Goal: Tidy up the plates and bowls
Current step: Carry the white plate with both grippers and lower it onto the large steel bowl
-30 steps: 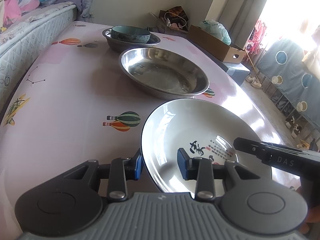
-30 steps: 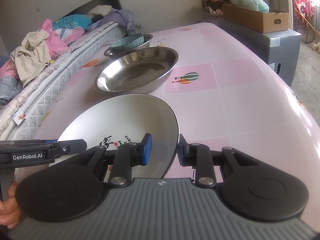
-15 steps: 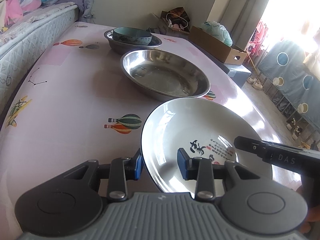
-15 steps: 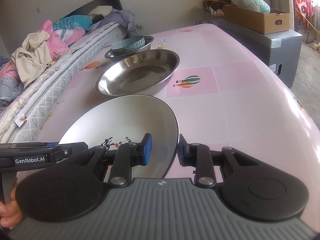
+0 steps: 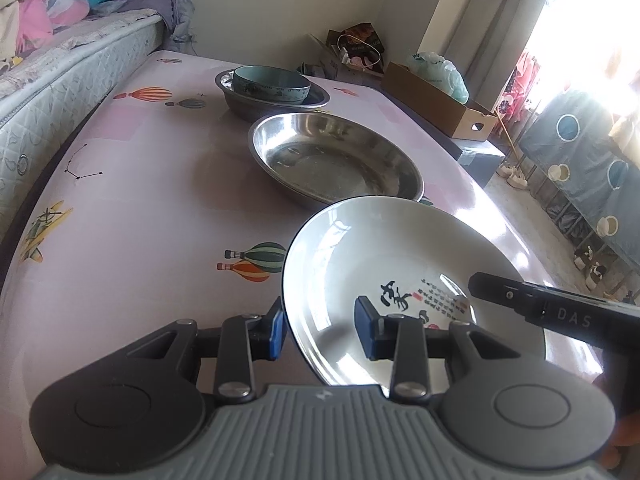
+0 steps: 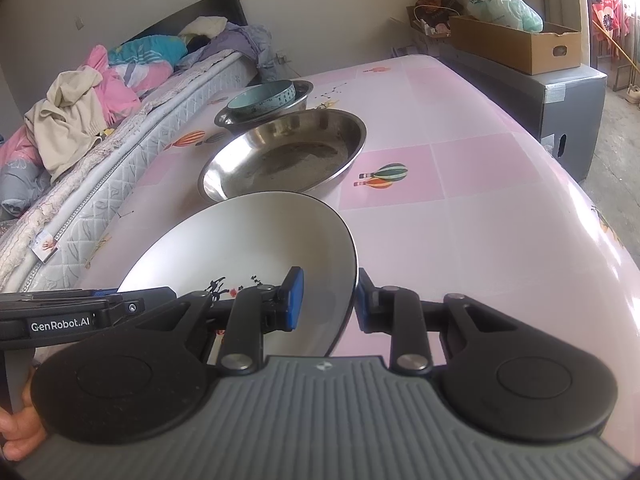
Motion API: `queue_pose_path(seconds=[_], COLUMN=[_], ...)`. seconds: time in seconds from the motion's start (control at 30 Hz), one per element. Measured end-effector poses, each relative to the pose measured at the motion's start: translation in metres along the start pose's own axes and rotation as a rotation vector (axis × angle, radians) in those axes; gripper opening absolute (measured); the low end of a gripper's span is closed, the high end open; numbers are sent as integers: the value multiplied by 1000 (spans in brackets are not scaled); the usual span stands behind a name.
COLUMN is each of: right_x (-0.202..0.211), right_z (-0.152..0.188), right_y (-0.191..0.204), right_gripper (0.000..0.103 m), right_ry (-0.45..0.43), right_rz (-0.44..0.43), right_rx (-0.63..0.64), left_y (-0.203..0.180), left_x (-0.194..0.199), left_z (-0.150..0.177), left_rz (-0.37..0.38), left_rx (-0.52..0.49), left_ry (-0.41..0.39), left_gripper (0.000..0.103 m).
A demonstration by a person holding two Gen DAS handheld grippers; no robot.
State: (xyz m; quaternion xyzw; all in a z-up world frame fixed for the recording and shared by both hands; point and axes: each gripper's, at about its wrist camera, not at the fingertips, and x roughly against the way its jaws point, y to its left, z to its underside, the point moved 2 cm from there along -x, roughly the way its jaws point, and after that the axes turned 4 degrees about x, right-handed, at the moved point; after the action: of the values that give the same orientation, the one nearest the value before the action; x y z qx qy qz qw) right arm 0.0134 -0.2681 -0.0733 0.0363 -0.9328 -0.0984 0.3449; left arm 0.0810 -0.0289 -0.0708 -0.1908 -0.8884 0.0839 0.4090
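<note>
While the steel basin point(image 5: 336, 160) is lying at twelve o'clock, the white plate point(image 5: 380, 264) is being clamped, seemingly off the table point(image 5: 140, 208), by narrowly parted left gripper point(image 5: 320, 326) and right gripper point(image 6: 326, 296) at opposite rims.

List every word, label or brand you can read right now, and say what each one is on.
"GenRobot.AI": on the side of the left hand-held gripper, seen from the right wrist.
"DAS": on the body of the right hand-held gripper, seen from the left wrist.
White plate: black brush calligraphy, a red seal mark and columns of small characters, too small to read.
Green plastic bag in the cardboard box: print blurred.
</note>
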Motion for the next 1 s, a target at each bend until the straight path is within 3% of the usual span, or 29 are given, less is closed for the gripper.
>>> queue_pose_path(seconds=[0.53,1.0], right_x=[5,-2], right_z=[-22,-49], right_y=[2,-5], right_gripper=[26,26], right_ry=[-50,-88], right_rz=[-30,-34], right_rx=[-22,-45], left_y=[-5,-13], left_x=[15,4], left_z=[-27,-53], left_rz=[12,10], left_rx=[-2,-19], left_ry=[-74,-95], left_gripper=[36,36])
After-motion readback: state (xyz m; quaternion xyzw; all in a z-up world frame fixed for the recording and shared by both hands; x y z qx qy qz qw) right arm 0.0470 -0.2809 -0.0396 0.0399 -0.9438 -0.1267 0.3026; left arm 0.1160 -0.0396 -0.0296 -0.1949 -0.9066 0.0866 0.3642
